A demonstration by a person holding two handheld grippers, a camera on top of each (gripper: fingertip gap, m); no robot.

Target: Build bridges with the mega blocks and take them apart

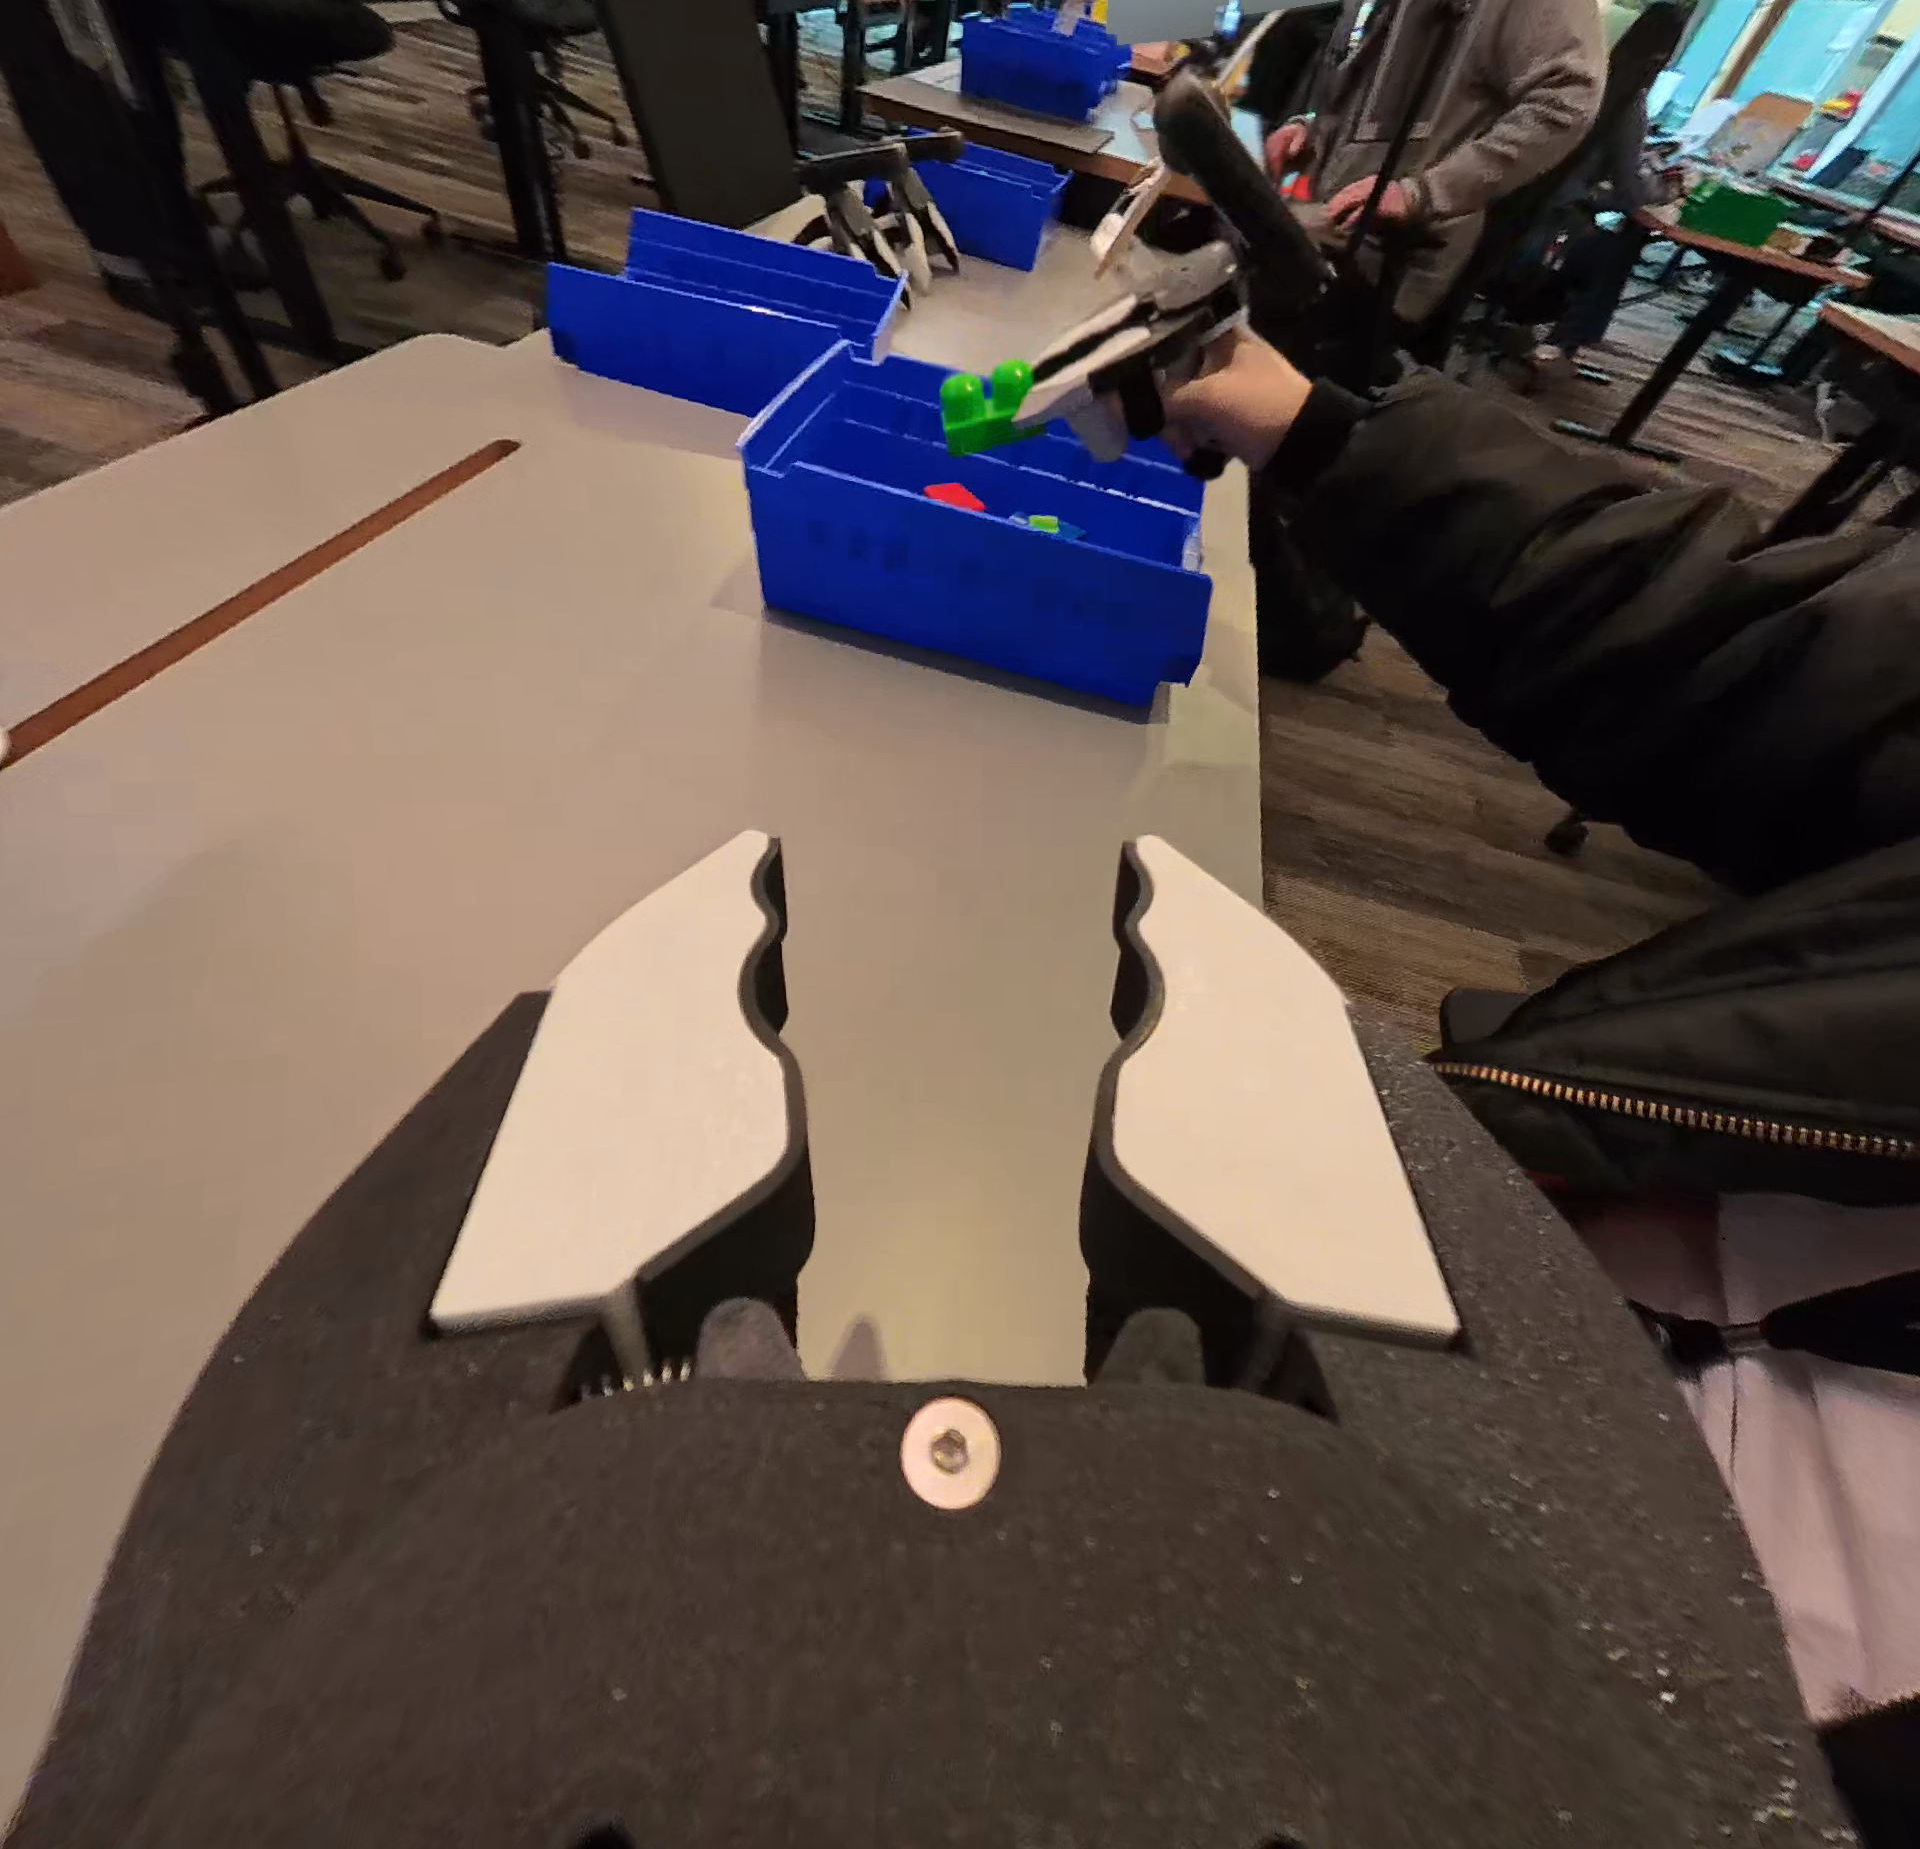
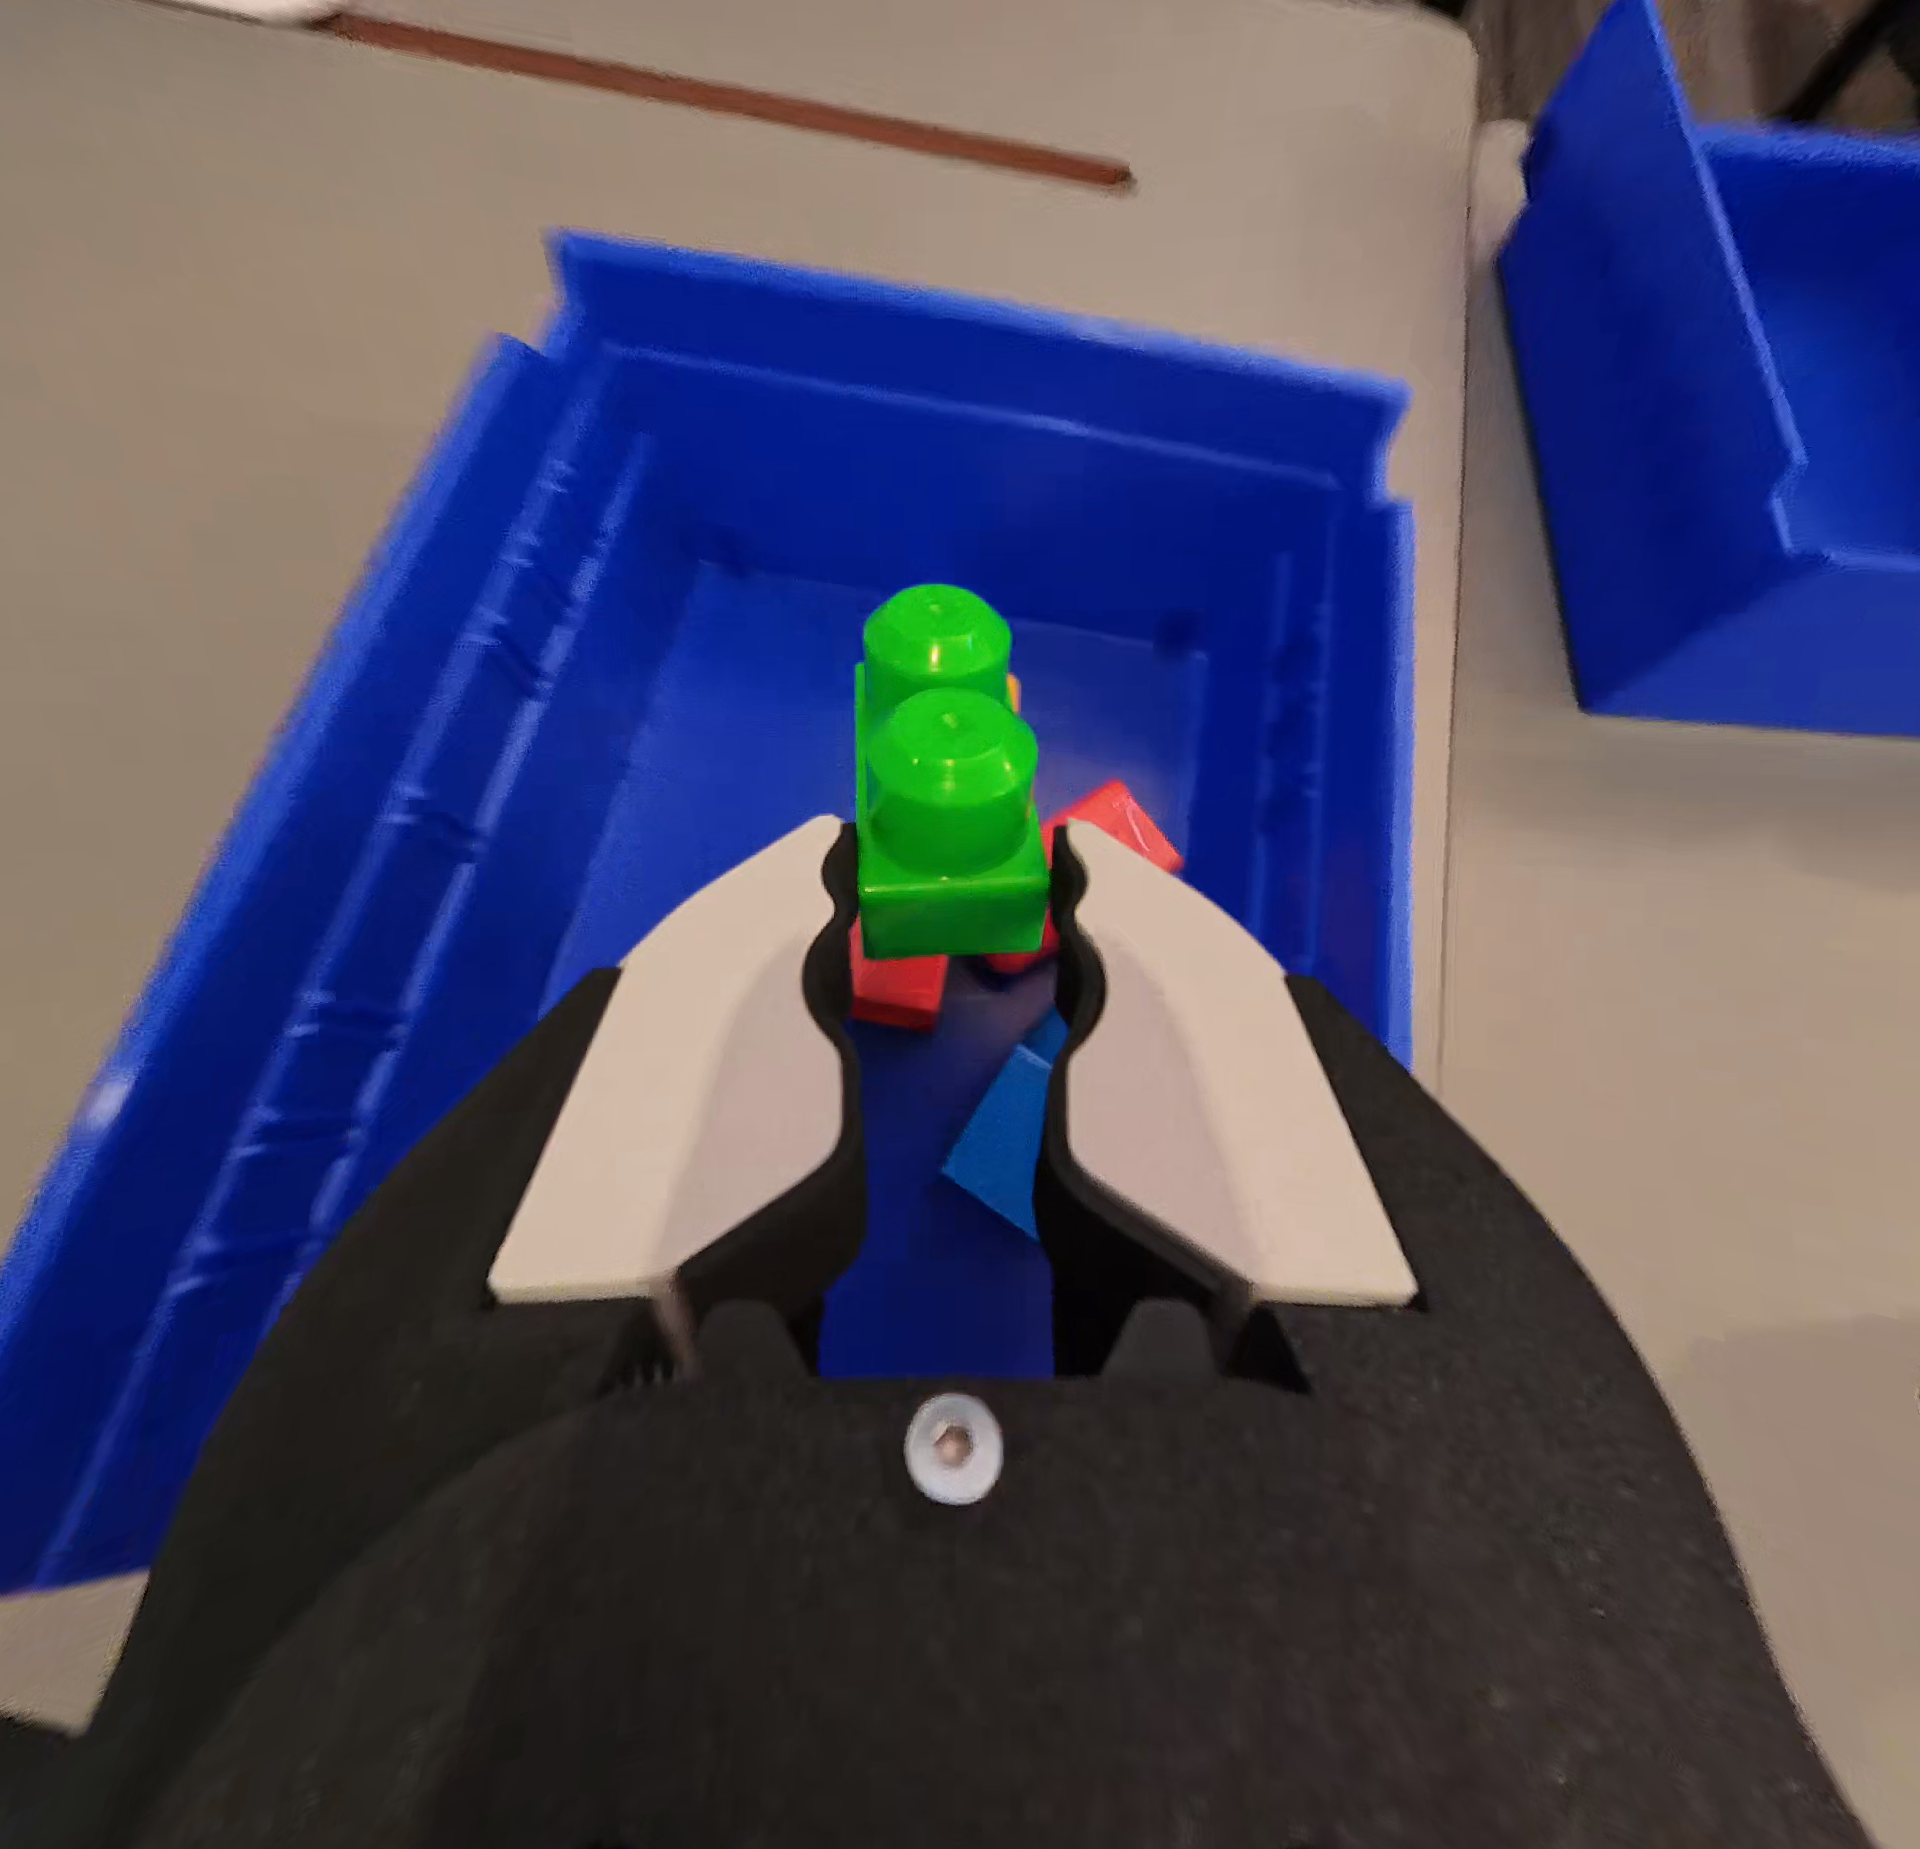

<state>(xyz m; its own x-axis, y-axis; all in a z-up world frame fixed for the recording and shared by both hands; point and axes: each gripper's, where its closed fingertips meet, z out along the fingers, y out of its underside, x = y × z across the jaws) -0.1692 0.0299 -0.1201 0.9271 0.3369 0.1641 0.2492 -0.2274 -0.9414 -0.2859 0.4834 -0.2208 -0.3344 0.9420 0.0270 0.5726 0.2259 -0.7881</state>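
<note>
Over the grey table [image 1: 416,760], keep your right gripper [image 2: 951,890] clamped squarely on the green block [image 2: 945,812] above the blue bin [image 2: 312,812] while your left gripper [image 1: 951,926] waits wide, empty.

The left wrist view sits low over the pale grey desk [image 1: 416,760], looking forward along its own hand-held gripper [image 1: 949,926] across the desk's length toward the room beyond. The open blue plastic bin [image 1: 977,594] lies well ahead, right of centre. The right wrist view hangs close above that same bin [image 2: 436,719], tilted steeply downward into it. Both views share the bin, the two-stud bright green plastic block [image 1: 977,409] [image 2: 948,812], and the desk's brown slot [image 1: 260,594] [image 2: 727,100].
</note>
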